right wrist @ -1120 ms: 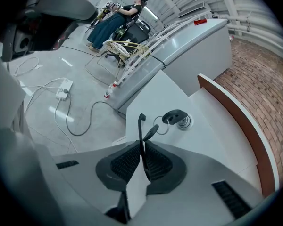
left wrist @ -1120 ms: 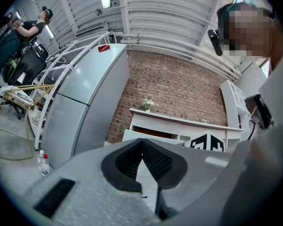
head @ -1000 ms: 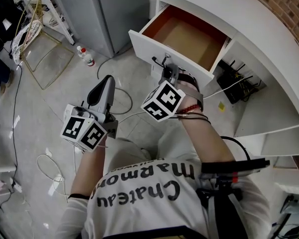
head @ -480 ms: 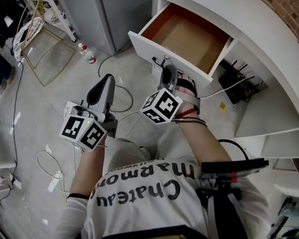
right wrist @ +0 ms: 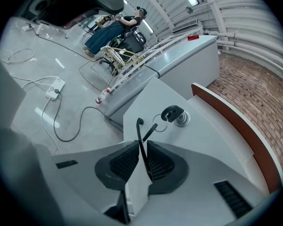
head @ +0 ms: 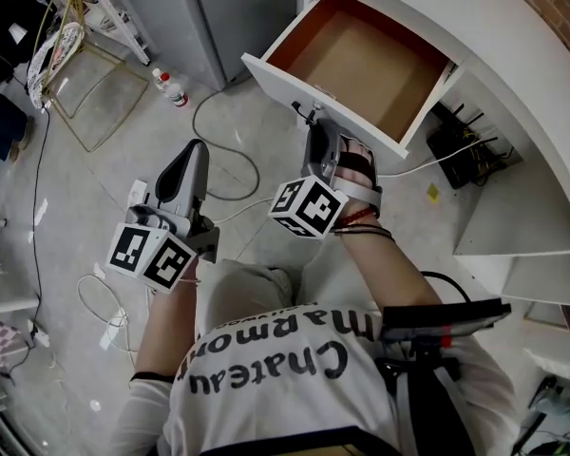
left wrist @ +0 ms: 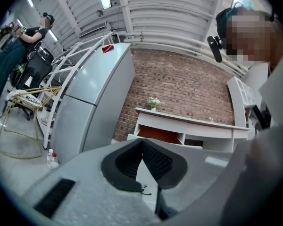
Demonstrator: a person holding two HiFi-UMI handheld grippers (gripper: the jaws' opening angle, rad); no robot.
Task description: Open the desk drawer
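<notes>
The white desk drawer (head: pixel 277 72) stands pulled out, showing its bare brown inside. It also shows in the left gripper view, drawer (left wrist: pixel 159 135), under the white desk top. My right gripper (head: pixel 315 127) is at the drawer's front panel. In the right gripper view the right gripper (right wrist: pixel 142 147) is shut on the thin black drawer handle (right wrist: pixel 140 134), which runs up between the pads. A key (right wrist: pixel 172 112) on a ring sits in the lock just beyond. My left gripper (head: pixel 192 152) hangs over the floor left of the drawer; the left gripper (left wrist: pixel 142 142) is shut on nothing.
A grey fridge (head: pixel 218 12) stands left of the drawer, with a bottle (head: pixel 172 89) at its foot. Cables (head: pixel 218 136) and a power strip (head: pixel 139 194) lie on the floor. A wire rack (head: pixel 81 74) stands far left. A black box (head: pixel 461 141) sits under the desk.
The right gripper has stayed on the handle and tipped slightly. The left gripper has stayed in place. The drawer remains out; the head view has shifted a little.
</notes>
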